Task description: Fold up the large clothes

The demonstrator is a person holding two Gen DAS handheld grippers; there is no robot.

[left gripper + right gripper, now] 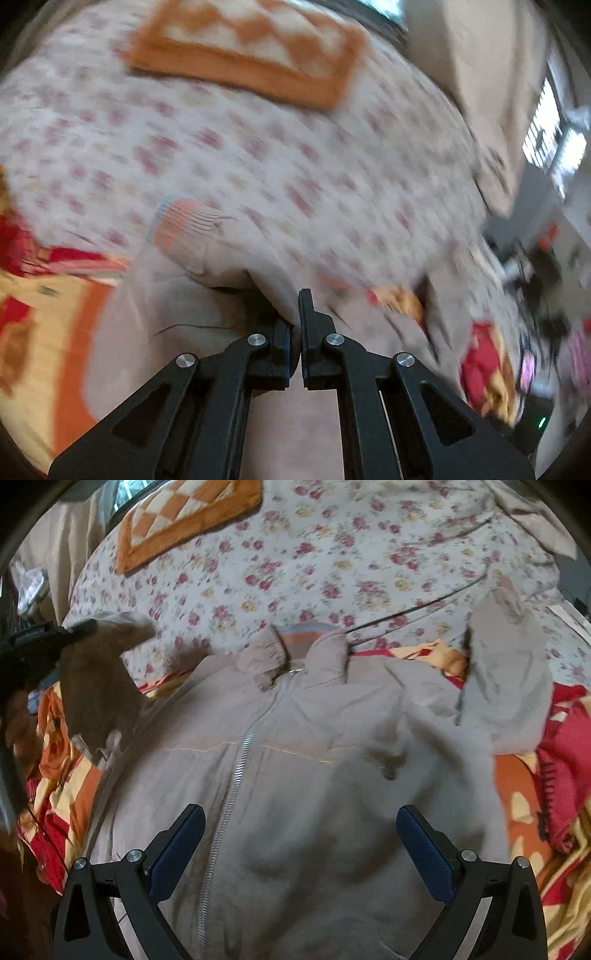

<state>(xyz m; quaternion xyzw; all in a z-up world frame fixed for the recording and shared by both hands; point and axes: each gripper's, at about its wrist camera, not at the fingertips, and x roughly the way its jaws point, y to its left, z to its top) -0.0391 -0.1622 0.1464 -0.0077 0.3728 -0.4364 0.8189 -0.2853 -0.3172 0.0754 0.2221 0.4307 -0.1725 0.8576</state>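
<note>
beige zip-up jacket (295, 775), front up, left sleeve lifted

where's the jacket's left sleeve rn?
Right wrist view, far left: the sleeve is lifted off the bed, pinched in the left gripper, beside the jacket body that lies zipped on the red-orange blanket.

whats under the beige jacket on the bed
A red, orange and yellow blanket shows around the jacket, on the floral sheet. Whatever lies directly beneath the jacket is covered.
</note>
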